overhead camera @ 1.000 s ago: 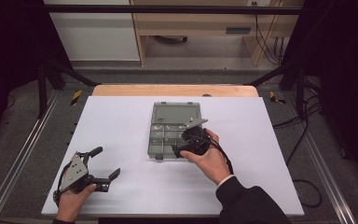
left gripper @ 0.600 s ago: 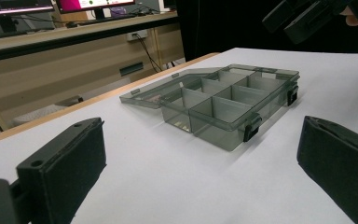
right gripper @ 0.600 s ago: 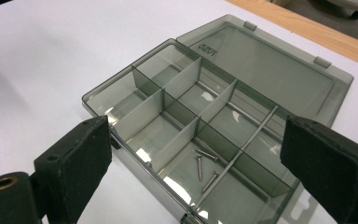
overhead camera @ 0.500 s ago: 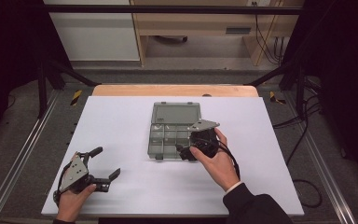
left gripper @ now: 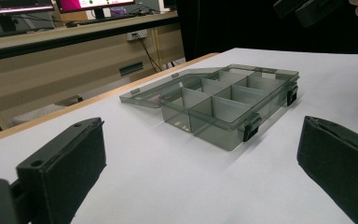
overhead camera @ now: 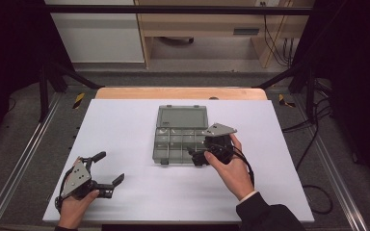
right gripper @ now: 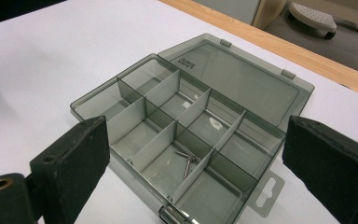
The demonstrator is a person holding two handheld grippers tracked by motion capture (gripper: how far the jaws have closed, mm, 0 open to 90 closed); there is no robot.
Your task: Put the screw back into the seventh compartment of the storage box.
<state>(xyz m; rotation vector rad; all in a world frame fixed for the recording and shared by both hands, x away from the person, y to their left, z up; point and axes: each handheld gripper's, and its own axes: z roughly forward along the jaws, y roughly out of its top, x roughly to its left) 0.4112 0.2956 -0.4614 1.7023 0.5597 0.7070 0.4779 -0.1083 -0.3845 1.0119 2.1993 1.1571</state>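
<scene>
I see the smoky plastic compartment box [overhead camera: 179, 137] lying near the middle of the white worktop [overhead camera: 125, 125], a little toward the far edge, with its lid folded flat open toward that edge. My right gripper [overhead camera: 203, 155] hovers over the box's near right corner, jaws spread wide and holding nothing; its own view looks down into the dividers, where a few small metal pins [right gripper: 186, 160] lie in one near-row compartment. My left gripper [overhead camera: 107, 169] sits near the worktop's near left corner, well apart from the box, jaws also wide apart and empty, pointed toward the box [left gripper: 219, 100].
</scene>
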